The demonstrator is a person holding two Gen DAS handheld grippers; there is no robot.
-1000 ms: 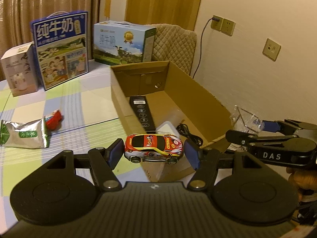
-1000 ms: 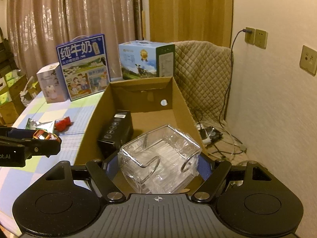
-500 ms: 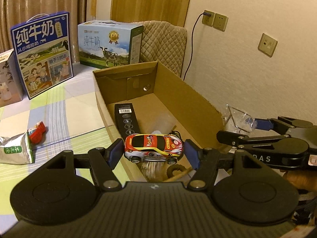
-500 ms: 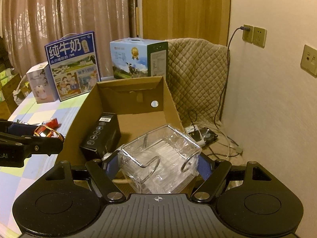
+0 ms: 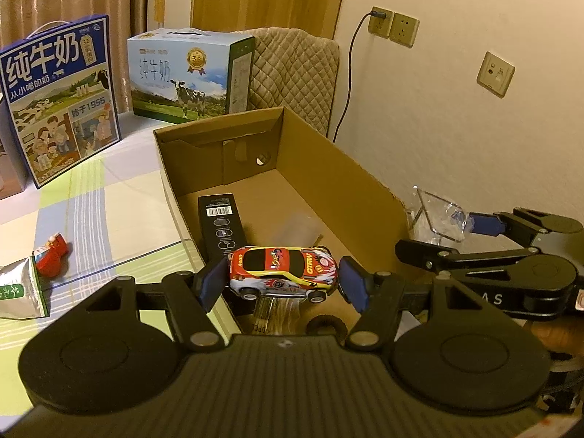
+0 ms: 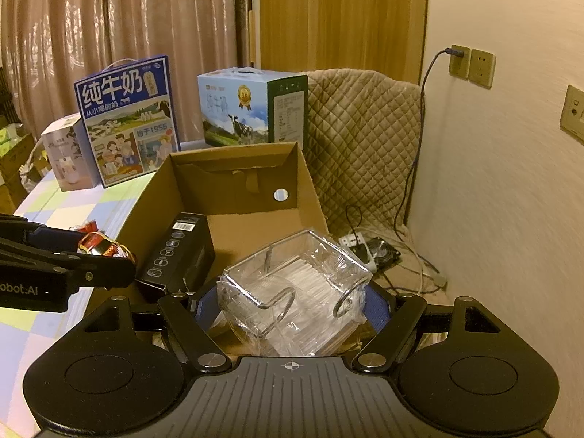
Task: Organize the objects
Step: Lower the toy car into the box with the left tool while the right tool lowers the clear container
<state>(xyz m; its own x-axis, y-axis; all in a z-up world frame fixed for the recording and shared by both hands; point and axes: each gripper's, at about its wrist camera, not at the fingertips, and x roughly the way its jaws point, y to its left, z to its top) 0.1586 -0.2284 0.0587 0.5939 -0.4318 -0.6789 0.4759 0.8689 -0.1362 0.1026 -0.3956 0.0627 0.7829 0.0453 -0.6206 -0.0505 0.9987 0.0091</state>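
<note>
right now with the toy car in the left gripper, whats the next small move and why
Probably lower the left gripper a little into the cardboard box and open it. The toy car is clamped between the blue pads, already past the box's near wall, beside the black box. The right gripper holds the clear plastic container over the same box.

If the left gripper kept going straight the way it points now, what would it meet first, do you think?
Probably the inside of the cardboard box. The left gripper, shut on the toy car, points over the near rim; the black box lies just ahead to the left, though depth is unclear.
</note>
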